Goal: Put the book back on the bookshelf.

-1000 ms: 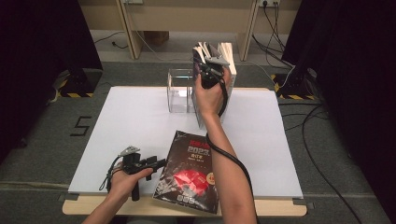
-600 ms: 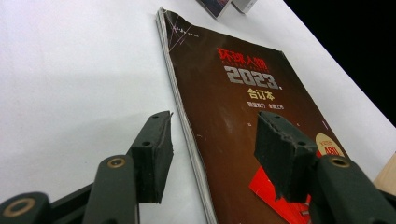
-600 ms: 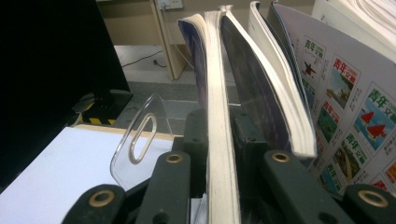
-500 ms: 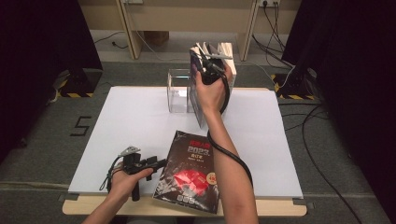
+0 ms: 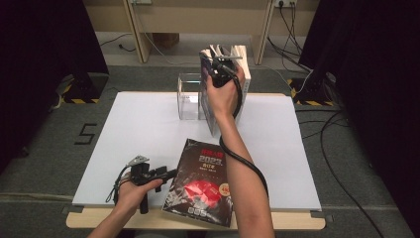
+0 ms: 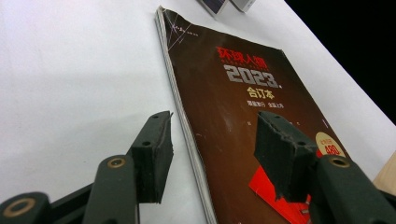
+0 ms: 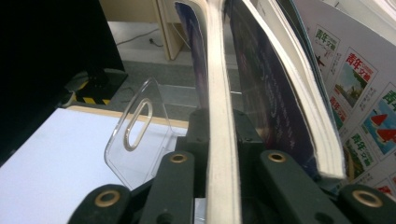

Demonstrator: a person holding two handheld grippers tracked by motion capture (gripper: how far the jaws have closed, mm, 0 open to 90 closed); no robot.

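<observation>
Right gripper (image 7: 219, 154), centre frame: jaws just closing, clamped on upright book (image 7: 222, 93) among the standing books (image 5: 241, 74). Clear acrylic holder (image 5: 189, 96) just left, contents hard to make out. Left gripper (image 6: 212, 149), lower frame: jaws wide, astride the flat magazine's (image 6: 243, 116) edge; lower corner cut off.

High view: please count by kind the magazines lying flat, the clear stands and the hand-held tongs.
Dark glossy magazine lying flat: 1
Clear plastic bookend stand: 1
Black hand-held tongs: 2 (left tongs open; right tongs, just closed further, on an upright magazine)
Total: 4
</observation>
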